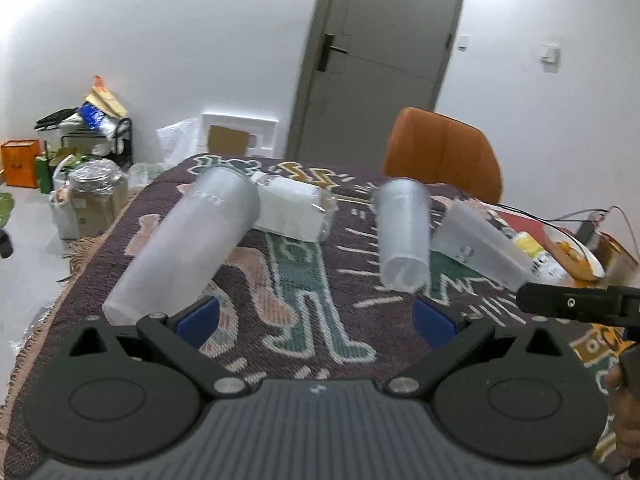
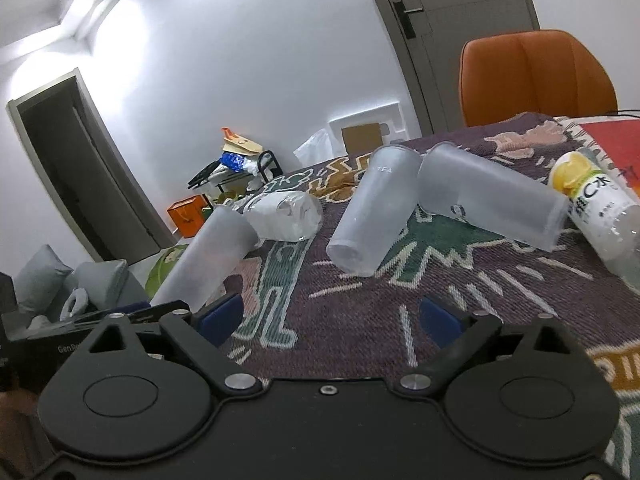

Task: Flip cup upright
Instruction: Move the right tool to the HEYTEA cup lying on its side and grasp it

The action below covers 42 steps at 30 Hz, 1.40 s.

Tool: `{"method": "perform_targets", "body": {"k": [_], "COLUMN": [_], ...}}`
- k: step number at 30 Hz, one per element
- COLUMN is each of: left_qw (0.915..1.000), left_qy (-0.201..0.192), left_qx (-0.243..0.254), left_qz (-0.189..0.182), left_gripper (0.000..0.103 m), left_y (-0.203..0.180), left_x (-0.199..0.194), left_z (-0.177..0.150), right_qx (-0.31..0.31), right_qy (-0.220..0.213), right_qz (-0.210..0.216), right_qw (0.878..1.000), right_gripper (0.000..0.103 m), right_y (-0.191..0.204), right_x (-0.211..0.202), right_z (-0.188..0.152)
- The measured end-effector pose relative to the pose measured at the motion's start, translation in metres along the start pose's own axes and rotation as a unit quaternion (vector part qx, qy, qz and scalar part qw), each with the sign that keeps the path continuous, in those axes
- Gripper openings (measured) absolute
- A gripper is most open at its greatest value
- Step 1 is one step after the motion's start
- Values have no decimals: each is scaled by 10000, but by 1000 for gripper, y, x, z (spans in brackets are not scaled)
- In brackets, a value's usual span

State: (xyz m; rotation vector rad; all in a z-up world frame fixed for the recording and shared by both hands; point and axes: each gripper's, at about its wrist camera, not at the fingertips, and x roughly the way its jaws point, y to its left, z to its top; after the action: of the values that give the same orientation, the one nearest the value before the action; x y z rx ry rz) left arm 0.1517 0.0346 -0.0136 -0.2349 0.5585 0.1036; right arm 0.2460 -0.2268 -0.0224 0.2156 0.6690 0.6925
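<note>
Patterned cloth (image 1: pixel 304 280), 3 frosted cups (image 1: pixel 404 236) lying sideways, empty

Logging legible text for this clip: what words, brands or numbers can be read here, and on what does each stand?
"TEA", white letters near the rim of the middle frosted cup.
"EYTE", partly legible, white letters on the left frosted cup.
"GenR", cut off at the left gripper's black body as seen in the right wrist view.
Bottle label: black print, unreadable.
Right frosted cup: small dark logo, too small to read.
</note>
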Motion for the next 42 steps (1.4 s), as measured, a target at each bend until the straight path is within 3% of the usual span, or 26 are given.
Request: {"method": "perform_targets", "body": {"k": [11,20,31,42], "left_qw": [9969,9928,9825,9790], "left_qy": [202,421,462,487], "left_qx": [-759,-1100,-1787,-1958], "left_qz": [51,216,267,278], "left_gripper": [102,102,102,102], "left_y": [8,11,19,23], "left_x": [35,66,96,107], "left_z": [9,14,20,17], "right_qx": [285,488,708,774], "right_qy": [206,299,501,782], "right_qz": [-12,-107,-194,-256], "right_qw": [9994,9983,9960,9936], "right_gripper": [96,97,97,97], "right_y": [-15,-23,-36,-44], "right_x": [45,82,130,167], "right_z": [23,41,59,69]}}
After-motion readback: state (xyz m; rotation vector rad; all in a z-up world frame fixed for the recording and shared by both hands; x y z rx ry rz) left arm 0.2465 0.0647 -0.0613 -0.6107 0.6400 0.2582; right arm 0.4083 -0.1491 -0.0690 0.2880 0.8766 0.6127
